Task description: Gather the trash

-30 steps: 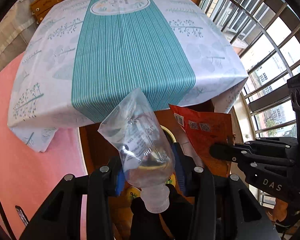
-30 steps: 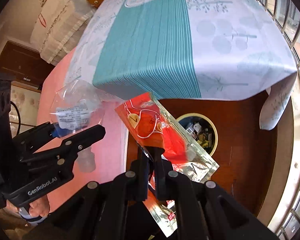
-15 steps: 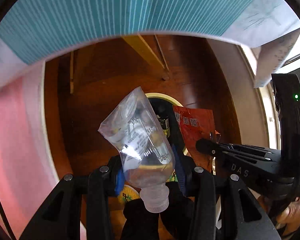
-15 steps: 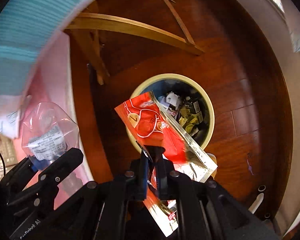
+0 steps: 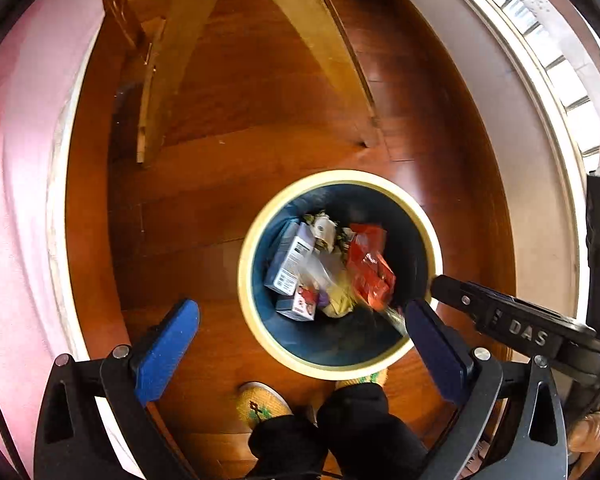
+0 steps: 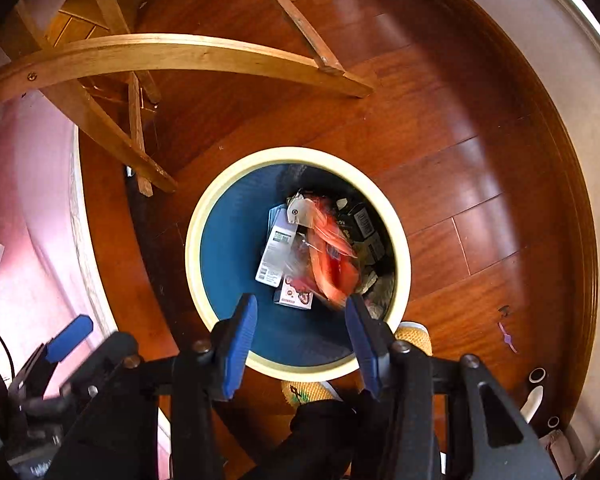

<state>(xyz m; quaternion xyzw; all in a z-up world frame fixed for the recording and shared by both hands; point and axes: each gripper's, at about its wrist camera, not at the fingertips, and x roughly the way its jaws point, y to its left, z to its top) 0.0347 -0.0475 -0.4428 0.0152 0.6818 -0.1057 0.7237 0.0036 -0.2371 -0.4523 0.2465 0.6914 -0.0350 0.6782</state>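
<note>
Below you, the bin [image 5: 339, 362] stands on the wood floor [image 5: 228, 92], cream rim around a blue inside; your left gripper [image 5: 300, 334] is spread wide with nothing between its blue pads [image 5: 166, 350], one pad out over the floor to the bin's left, the other at the rim on its right; your right gripper [image 6: 302, 346] is likewise released, its pads [image 6: 240, 344] parted over the near rim, gripping nothing; the red wrapper [image 5: 370, 268] is inside the bin, blurred in both views, lying toward the right side above the other rubbish; in the right wrist view the same wrapper [image 6: 332, 252] shows just beyond the right pad, and whether it touches that pad you cannot tell from the blur; beside it lie a white carton [image 5: 292, 260] and a small box [image 5: 300, 304] with red print, with a clear plastic piece [image 5: 320, 268] between carton and wrapper, too hazy to make out further; darker boxes [image 6: 362, 220] sit at the far right in the right wrist view; the table legs [image 6: 172, 56] cross the floor beyond the bin; a pink rug [image 5: 16, 184] runs along the left; your slipper [image 5: 262, 402] and dark trouser leg [image 5: 352, 420] show just at the bin's near edge.
</note>
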